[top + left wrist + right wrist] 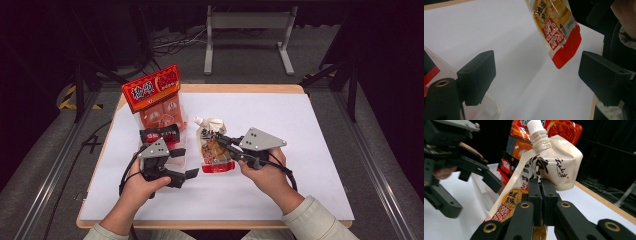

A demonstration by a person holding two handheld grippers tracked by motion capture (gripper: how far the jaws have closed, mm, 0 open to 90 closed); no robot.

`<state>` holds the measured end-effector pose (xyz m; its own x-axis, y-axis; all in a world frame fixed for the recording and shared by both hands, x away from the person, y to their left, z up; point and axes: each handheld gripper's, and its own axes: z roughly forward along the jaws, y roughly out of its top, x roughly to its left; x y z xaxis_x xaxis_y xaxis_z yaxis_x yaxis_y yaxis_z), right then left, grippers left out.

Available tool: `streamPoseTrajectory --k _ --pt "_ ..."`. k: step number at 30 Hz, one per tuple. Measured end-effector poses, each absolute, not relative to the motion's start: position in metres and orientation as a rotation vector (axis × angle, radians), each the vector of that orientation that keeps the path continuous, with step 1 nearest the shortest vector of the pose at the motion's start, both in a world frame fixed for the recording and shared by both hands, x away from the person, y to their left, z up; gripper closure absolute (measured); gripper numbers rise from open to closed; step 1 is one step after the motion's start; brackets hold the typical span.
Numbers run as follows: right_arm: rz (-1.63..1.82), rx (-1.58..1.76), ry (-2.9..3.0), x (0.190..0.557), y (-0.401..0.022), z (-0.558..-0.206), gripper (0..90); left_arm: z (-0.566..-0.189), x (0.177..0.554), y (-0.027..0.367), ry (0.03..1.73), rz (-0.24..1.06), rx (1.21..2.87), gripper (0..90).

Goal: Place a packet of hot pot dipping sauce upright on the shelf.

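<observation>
A cream and red spout pouch [213, 146] with a white cap hangs tilted above the white sheet, pinched near its middle by my right gripper [223, 140], which is shut on it. In the right gripper view the two jaws [540, 187] press together on the pouch [554, 165], and its cap points up. My left gripper [185, 163] is just left of the pouch, open, with nothing between its fingers. Between the wide-apart jaws of the left gripper [536, 77] I see bare sheet, and the pouch's red bottom [561, 42] hangs beyond them.
A tall red snack bag [153, 91] stands at the back left. In front of it a clear plastic tub [179, 156] holds a dark red packet [160, 135], close beside my left gripper. The white sheet [300, 130] covers the wooden table.
</observation>
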<state>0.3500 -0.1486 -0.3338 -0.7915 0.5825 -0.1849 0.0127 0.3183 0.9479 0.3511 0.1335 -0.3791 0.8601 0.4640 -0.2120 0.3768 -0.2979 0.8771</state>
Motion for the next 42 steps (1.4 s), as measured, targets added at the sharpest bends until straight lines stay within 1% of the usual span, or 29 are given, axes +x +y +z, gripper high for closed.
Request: streamPoseTrajectory --k 8,12,15,19,20,25,29,30,31,33,36,38,42 --pt "1.538 0.492 2.066 0.34 -0.144 -0.329 88.1 -0.38 0.353 0.13 0.618 0.059 1.907 15.9" --pt "1.559 0.465 2.052 0.335 -0.141 -0.327 88.2 -0.382 0.354 0.127 0.608 0.038 1.906 18.6" --pt "1.554 0.448 2.055 0.332 -0.138 -0.326 88.1 -0.382 0.356 0.124 0.616 -0.007 1.876 20.6" --pt "1.541 0.414 2.035 0.329 -0.134 -0.327 88.0 -0.381 0.358 0.12 0.605 -0.085 1.849 31.9" --pt "1.543 0.407 2.034 0.328 -0.133 -0.327 88.1 -0.38 0.358 0.119 0.595 -0.105 1.841 36.4" --pt "1.581 0.377 2.021 0.324 -0.131 -0.327 88.0 -0.378 0.357 0.115 0.517 -0.176 1.817 51.9" --pt "1.59 0.34 2.032 0.322 -0.127 -0.329 87.9 -0.373 0.356 0.116 0.47 -0.189 1.814 66.5" --pt "1.595 0.33 2.035 0.321 -0.126 -0.33 87.7 -0.373 0.356 0.117 0.456 -0.162 1.825 72.0" --pt "1.601 0.328 2.037 0.321 -0.126 -0.33 87.6 -0.372 0.356 0.118 0.452 -0.154 1.831 75.4" --pt "1.611 0.328 2.04 0.321 -0.126 -0.331 87.3 -0.371 0.355 0.119 0.447 -0.138 1.855 79.1" --pt "1.616 0.328 2.045 0.32 -0.126 -0.331 86.1 -0.37 0.355 0.121 0.447 -0.114 1.873 82.5" --pt "1.62 0.328 2.047 0.32 -0.127 -0.331 85.5 -0.369 0.355 0.122 0.433 -0.085 1.885 83.1" --pt "1.669 0.346 2.056 0.32 -0.129 -0.33 81.1 -0.368 0.354 0.124 0.404 -0.029 1.908 85.8"
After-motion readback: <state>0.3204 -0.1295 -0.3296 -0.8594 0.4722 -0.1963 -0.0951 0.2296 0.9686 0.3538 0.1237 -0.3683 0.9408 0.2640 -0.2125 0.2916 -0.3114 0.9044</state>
